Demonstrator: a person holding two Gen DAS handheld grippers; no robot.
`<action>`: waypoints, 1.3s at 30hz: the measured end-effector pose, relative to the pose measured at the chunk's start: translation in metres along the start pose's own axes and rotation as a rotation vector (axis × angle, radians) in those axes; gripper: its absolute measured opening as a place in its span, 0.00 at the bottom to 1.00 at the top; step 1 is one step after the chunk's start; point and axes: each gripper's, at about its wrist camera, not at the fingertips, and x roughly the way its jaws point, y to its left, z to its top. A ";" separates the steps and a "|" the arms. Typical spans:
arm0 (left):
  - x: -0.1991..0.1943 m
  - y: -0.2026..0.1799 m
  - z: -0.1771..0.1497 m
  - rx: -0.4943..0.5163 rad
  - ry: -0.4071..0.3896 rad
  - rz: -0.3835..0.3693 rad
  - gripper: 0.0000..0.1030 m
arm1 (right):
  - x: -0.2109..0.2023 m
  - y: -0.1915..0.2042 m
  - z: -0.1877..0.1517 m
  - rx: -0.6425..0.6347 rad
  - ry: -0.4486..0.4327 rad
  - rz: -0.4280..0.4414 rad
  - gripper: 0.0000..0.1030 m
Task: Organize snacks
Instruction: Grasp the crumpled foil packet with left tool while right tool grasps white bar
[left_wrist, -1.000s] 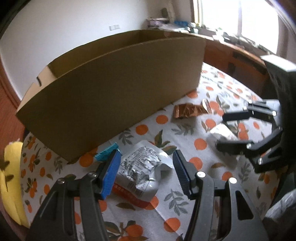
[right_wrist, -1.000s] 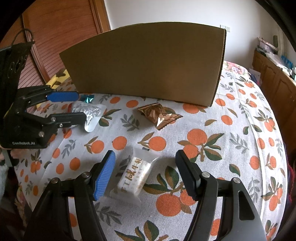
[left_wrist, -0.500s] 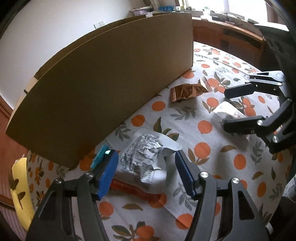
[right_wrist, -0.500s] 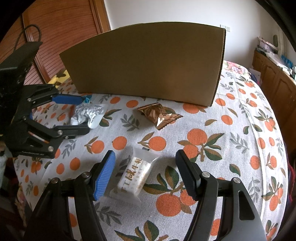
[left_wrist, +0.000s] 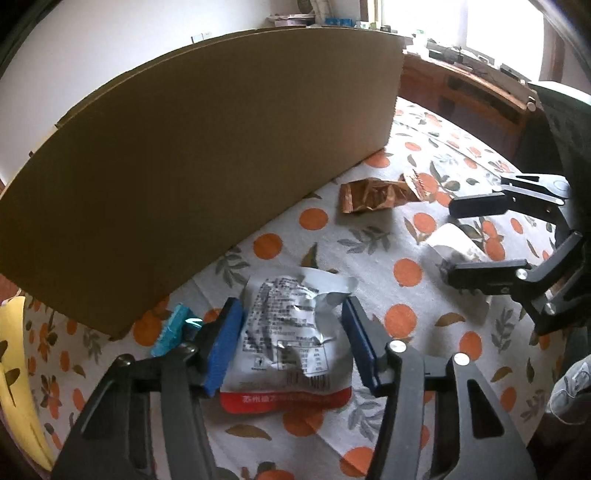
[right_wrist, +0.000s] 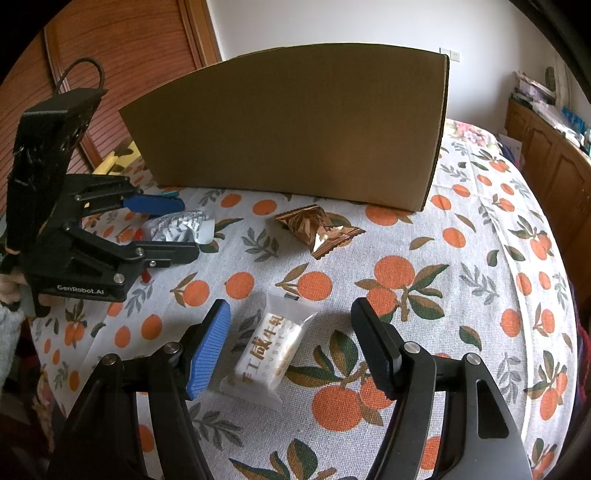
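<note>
Fingers of the left gripper (left_wrist: 291, 341) stand parted on either side of a crinkled silver snack packet (left_wrist: 291, 332) with a red band along its near edge; its blue pads look close to the packet's sides, though whether they touch it I cannot tell. The packet lies flat on the orange-print tablecloth (left_wrist: 369, 258). Just beyond the left pad, a small teal wrapper (left_wrist: 171, 328) sits beside the near corner of the cardboard box (left_wrist: 207, 155).

The right gripper (right_wrist: 290, 343) is likewise spread wide, with a white nougat bar (right_wrist: 273, 343) in a clear wrapper lying between its fingers, clear of both. From the left wrist view the same gripper (left_wrist: 480, 240) straddles that pale packet (left_wrist: 454, 247) at the right of the table.

Farther off, a bronze foil candy packet (right_wrist: 319, 227) rests on the cloth, near the box wall but apart from it. The box stands upright along the far side of the table, its inside hidden. Behind it are a white wall, a wooden slatted door (right_wrist: 129, 74) and wooden cabinets (right_wrist: 546, 147).
</note>
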 end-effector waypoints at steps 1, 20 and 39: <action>-0.002 -0.003 0.000 0.001 0.001 0.013 0.53 | 0.000 0.000 0.000 0.000 0.000 0.000 0.68; -0.072 -0.007 -0.011 -0.130 -0.165 0.013 0.53 | 0.004 0.017 0.000 -0.076 0.023 -0.102 0.45; -0.104 -0.024 -0.012 -0.134 -0.248 0.020 0.53 | -0.044 0.014 -0.003 -0.036 -0.011 -0.043 0.19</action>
